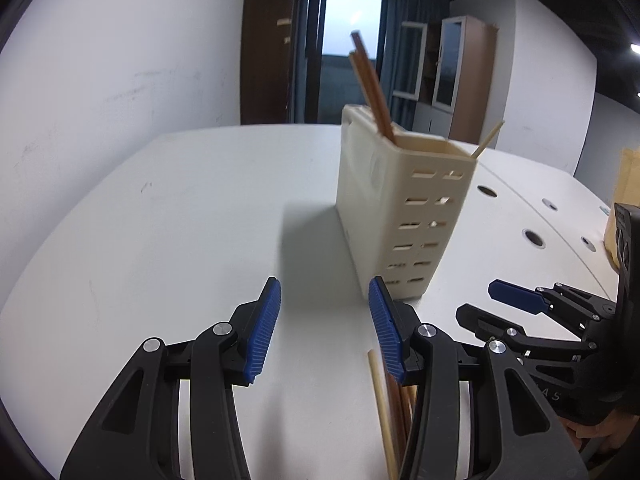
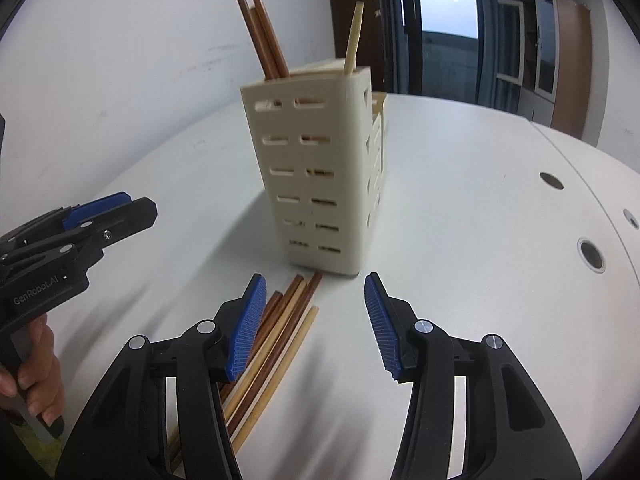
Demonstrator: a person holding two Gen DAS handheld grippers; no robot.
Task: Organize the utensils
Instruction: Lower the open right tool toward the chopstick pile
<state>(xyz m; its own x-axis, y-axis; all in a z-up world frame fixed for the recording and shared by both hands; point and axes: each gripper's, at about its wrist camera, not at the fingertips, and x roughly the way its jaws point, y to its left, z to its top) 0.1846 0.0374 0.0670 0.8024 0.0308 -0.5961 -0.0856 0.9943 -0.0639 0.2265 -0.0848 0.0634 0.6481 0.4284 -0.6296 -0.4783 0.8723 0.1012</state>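
A cream slotted utensil holder point(image 2: 316, 168) stands on the white table point(image 2: 480, 200). Brown chopsticks point(image 2: 264, 36) and one pale chopstick point(image 2: 354, 36) stick up out of it. Several loose brown and pale chopsticks point(image 2: 280, 332) lie flat in front of its base. My right gripper point(image 2: 314, 280) is open just above the table with nothing between its pads; the loose chopsticks run under its left finger. My left gripper point(image 1: 324, 284) is open and empty too, left of the holder point(image 1: 400, 216), with the loose chopsticks point(image 1: 384, 408) beneath its right finger. Each gripper shows in the other's view: the right gripper point(image 1: 480, 302), the left gripper point(image 2: 138, 204).
A hand point(image 2: 40, 380) holds the left gripper's handle at the lower left. Round cable holes point(image 2: 591, 254) dot the table to the right. A tan bag point(image 1: 628, 184) sits at the far right edge. A white wall stands behind the table on the left.
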